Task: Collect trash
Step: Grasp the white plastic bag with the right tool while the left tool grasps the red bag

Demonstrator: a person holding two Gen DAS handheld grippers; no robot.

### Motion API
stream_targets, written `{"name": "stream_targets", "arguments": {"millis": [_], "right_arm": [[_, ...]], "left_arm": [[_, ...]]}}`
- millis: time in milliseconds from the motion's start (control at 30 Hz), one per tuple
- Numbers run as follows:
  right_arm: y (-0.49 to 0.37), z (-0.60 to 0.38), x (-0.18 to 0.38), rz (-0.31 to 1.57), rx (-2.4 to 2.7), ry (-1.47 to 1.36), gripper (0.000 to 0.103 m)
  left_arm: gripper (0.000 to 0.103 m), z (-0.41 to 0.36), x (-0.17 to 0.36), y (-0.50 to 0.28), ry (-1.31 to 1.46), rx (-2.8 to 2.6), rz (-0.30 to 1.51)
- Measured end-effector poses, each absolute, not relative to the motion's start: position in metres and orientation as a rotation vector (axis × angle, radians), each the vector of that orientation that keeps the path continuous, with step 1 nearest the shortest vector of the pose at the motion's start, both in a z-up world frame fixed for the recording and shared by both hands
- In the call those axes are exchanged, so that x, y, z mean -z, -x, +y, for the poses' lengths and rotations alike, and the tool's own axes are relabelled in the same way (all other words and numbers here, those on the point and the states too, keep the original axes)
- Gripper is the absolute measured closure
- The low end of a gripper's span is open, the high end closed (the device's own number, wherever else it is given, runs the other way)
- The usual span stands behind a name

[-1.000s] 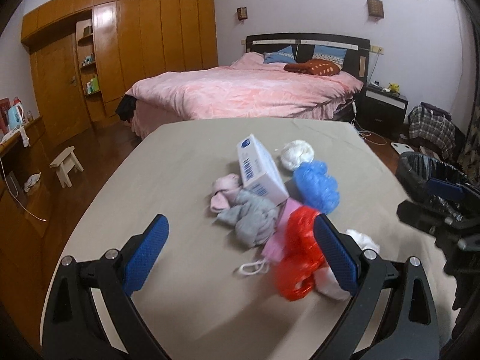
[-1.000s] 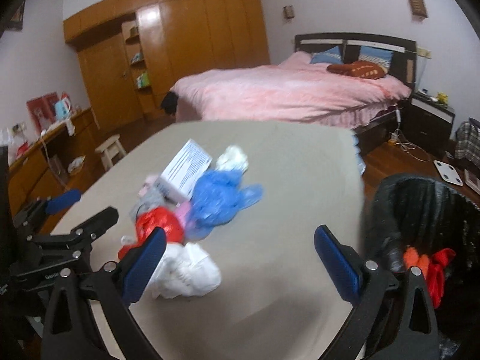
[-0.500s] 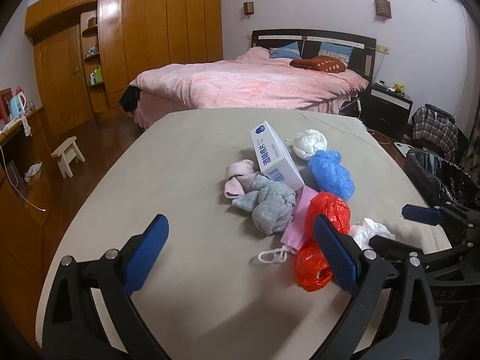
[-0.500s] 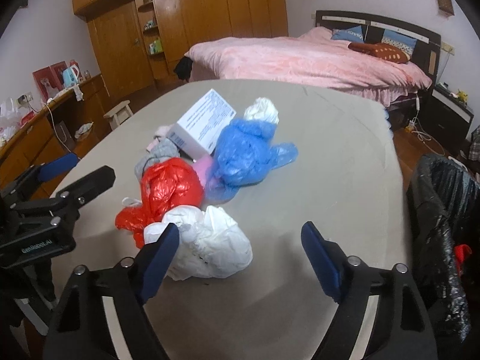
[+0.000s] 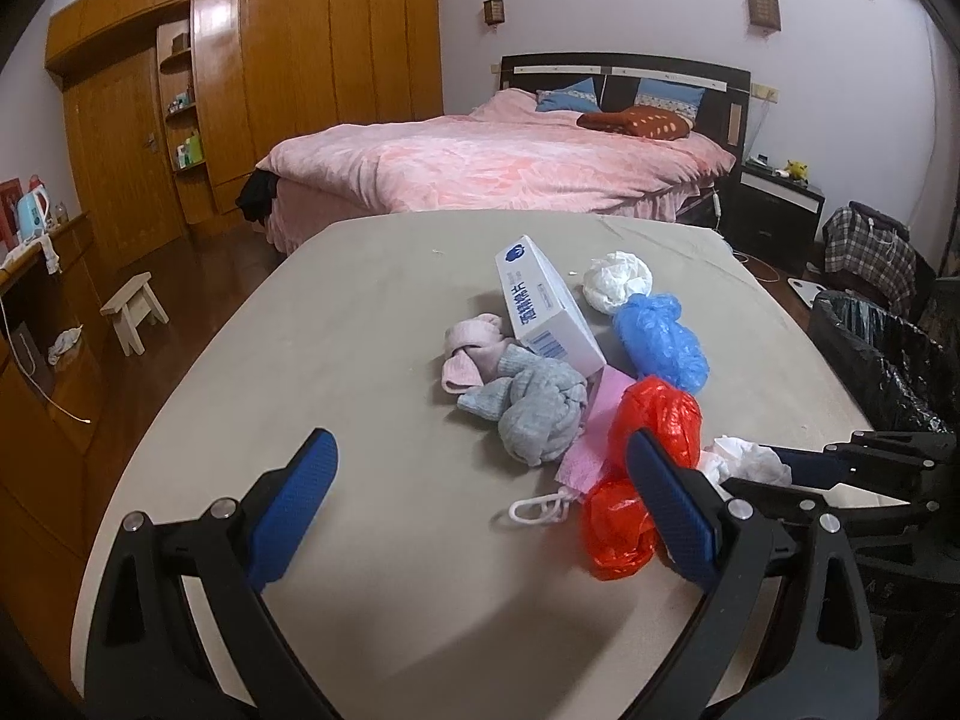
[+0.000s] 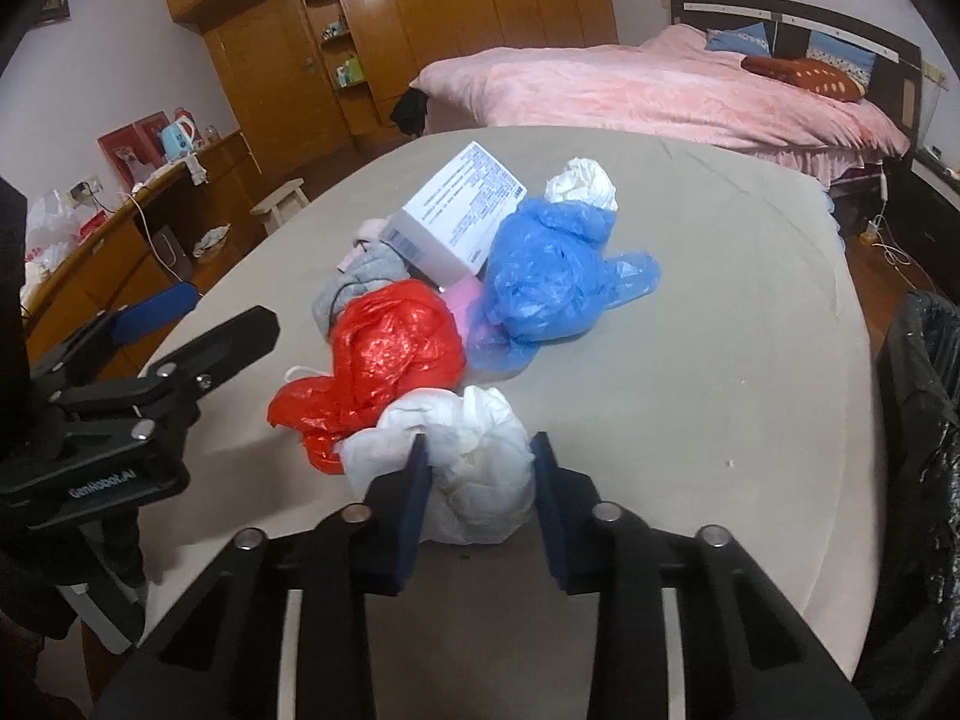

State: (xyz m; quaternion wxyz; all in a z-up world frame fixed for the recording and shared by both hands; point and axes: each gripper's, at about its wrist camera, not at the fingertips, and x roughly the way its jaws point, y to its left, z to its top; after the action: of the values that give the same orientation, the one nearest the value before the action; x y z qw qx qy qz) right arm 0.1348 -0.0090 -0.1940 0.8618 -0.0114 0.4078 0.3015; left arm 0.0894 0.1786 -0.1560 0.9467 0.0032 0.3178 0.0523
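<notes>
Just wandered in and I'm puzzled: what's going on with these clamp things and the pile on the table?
A person is collecting trash with two handheld grippers. The right gripper has its fingers around a crumpled white plastic bag at the near edge of the pile. The left gripper hangs open, holding nothing. Red and blue bags lie on the table; a black-lined bin waits beside it.

Crumpled white bag [image 6: 474, 480] pinched between gripper pads, beside red bag [image 6: 390, 354], blue bag [image 6: 546, 282] behind
</notes>
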Motion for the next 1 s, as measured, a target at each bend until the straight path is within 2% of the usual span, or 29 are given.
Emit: {"name": "stream_targets", "arguments": {"millis": [400, 567, 800, 900, 967, 1000], "right_arm": [[-0.143, -0.047, 0.17, 0.799, -0.521, 0.006, 0.074], [-0.151, -0.066, 0.166, 0.784, -0.466, -0.001, 0.074], [-0.159, -0.08, 0.165, 0.773, -0.436, -0.012, 0.074], [-0.161, -0.081, 0.165, 0.773, -0.438, -0.015, 0.074], [-0.16, -0.08, 0.165, 0.77, -0.44, -0.008, 0.074], [-0.16, -0.08, 0.164, 0.767, -0.442, -0.005, 0.074]], "left_arm": [[0.009, 0.148, 0.155, -0.095, -0.013, -0.036, 0.645], [0.019, 0.131, 0.159, -0.102, -0.019, 0.003, 0.658], [0.024, 0.114, 0.167, -0.111, -0.052, 0.032, 0.691], [0.034, 0.11, 0.171, -0.116, -0.061, 0.036, 0.711], [0.05, 0.107, 0.173, -0.118, -0.063, 0.039, 0.722], [0.055, 0.107, 0.174, -0.12, -0.061, 0.044, 0.729]]}}
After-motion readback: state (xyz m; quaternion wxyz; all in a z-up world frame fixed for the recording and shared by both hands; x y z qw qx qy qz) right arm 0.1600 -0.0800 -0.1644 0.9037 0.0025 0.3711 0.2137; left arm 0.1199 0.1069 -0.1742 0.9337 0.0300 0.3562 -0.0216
